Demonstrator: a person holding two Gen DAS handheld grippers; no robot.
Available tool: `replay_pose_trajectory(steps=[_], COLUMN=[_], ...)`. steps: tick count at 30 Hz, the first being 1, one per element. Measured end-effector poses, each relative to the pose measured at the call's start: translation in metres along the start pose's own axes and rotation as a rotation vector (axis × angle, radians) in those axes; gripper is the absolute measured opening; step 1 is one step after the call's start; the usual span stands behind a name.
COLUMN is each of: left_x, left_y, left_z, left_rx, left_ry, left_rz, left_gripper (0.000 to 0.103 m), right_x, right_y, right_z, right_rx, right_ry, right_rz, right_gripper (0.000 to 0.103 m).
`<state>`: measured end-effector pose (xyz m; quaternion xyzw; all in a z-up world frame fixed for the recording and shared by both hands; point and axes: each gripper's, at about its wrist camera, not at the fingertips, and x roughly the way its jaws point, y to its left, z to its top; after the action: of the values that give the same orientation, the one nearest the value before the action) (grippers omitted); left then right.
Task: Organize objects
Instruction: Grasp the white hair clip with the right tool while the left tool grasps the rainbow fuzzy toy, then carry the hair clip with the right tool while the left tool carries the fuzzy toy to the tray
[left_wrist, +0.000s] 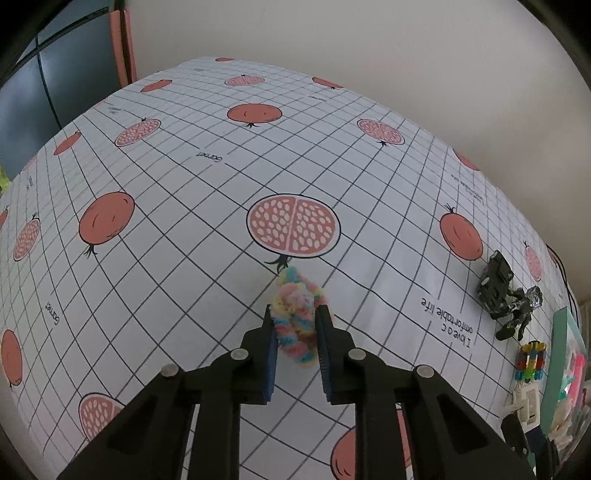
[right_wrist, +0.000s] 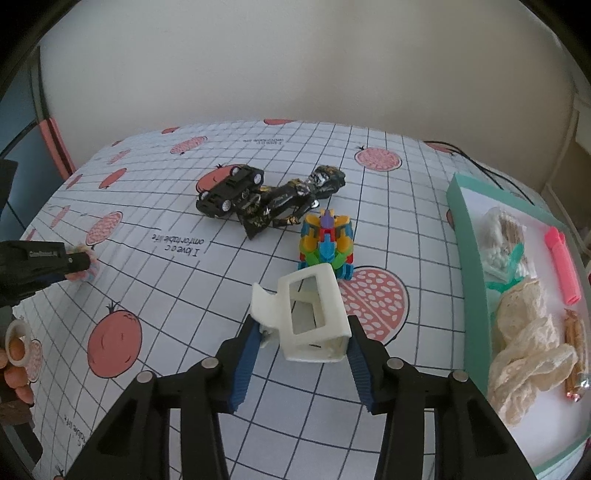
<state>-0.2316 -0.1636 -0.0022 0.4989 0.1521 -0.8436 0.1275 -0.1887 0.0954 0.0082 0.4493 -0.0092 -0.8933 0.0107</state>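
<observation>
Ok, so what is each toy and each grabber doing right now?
Left gripper: shut on the fluffy rainbow ring.
Fluffy rainbow ring: squeezed between the pads.
Right gripper: around the white plastic piece, seemingly gripping it.
White plastic piece: tilted, between the fingers.
Black toy car: flipped, wheels showing.
Black robot toy: lying down.
Colourful block toy: standing on the table.
Teal tray: holding lace, marker, other bits.

a pomegranate-print grid tablecloth (left_wrist: 207, 192) (with printed words) beneath a plain cream wall (right_wrist: 295, 66).
</observation>
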Motion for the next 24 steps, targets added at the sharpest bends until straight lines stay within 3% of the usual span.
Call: replay_pose_trajectory(steps=[4, 12, 24], left_x=[-0.011, -0.059, -0.127], left_y=[-0.006, -0.030, -0.102], left_z=[0.003, 0.015, 0.008], left_rx=[0.012, 0.040, 0.173], left_ry=[-0.019, -0.133, -0.256], left_rz=[-0.016, -0.092, -0.237], left_gripper=[0.020, 0.020, 0.020], right_x=[-0.010, -0.036, -0.079], right_y=[-0.005, -0.025, -0.079], right_z=[0.005, 0.017, 0.032], right_rx=[0.010, 0.042, 0.108], right_ry=[-0.025, -0.093, -0.191], right_rz=[0.008, 0.016, -0.014], right_gripper=[0.048, 0.048, 0.049])
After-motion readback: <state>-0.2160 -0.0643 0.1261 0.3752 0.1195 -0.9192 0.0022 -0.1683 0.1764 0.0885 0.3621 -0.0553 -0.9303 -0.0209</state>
